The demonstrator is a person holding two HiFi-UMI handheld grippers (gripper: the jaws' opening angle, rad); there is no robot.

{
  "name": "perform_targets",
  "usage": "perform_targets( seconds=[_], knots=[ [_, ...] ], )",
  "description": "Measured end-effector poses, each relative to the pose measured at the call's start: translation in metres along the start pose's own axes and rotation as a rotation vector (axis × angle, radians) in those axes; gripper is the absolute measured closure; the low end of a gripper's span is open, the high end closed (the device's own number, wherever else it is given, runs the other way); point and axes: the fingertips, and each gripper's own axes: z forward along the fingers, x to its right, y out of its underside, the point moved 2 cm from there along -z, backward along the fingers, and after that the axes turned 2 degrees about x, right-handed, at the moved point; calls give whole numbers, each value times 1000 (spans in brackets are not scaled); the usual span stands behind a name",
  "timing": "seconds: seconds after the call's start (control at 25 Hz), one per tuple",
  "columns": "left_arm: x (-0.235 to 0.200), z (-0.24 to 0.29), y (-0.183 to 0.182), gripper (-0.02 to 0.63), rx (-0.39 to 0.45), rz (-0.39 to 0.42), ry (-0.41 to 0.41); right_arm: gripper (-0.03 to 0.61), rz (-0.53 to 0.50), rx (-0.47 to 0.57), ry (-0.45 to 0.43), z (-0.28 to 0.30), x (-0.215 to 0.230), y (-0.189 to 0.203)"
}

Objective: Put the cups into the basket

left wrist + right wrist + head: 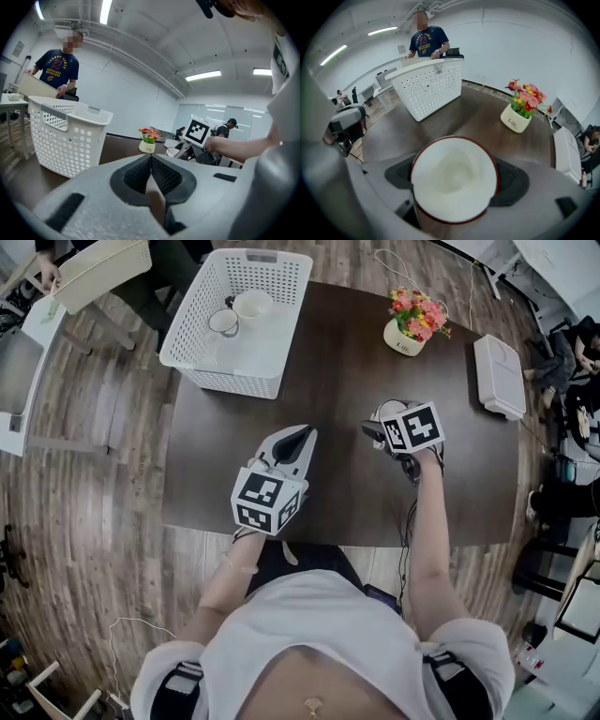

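The right tool is clenched on a cup, its dark ribbed pads pressing the sides. The round mouth faces the camera, glossy white inside with a thin dark red rim. The left tool is closed on nothing, its black textured pads meeting edge to edge. It hangs over the near part of the tabletop, beside the right one.

The tabletop is dark brown and smooth. At its far left corner stands the basket, white plastic, rectangular, its walls full of round holes. Two more cups lie inside, close together. To the basket's right, well apart from it, a small cream pot of pink and red flowers stands. A flat white box lies by the right edge. A person stands behind the basket.
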Motion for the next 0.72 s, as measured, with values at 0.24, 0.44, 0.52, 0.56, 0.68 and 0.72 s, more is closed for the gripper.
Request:
perform_targets(
  seconds=[0.24, 0.44, 0.52, 0.56, 0.68, 0.72],
  knots=[
    [-45, -31, -9, 602, 27, -16, -84, 141, -73, 20, -58, 16, -43, -43],
    [-73, -47, -20, 603, 36, -17, -114, 141, -145, 30, -102, 16, -62, -80],
    [-81, -50, -27, 603, 35, -13, -112, 141, -178, 38, -114, 10, -64, -98],
    [-84, -51, -31, 603, 33, -9, -110, 141, -190, 43, -116, 6, -64, -107],
    [-94, -52, -45, 603, 34, 11, -100, 141, -230, 48, -115, -6, -63, -132],
    [-96, -52, -51, 603, 39, 20, -96, 141, -245, 46, -111, -9, -63, -139]
  ],
)
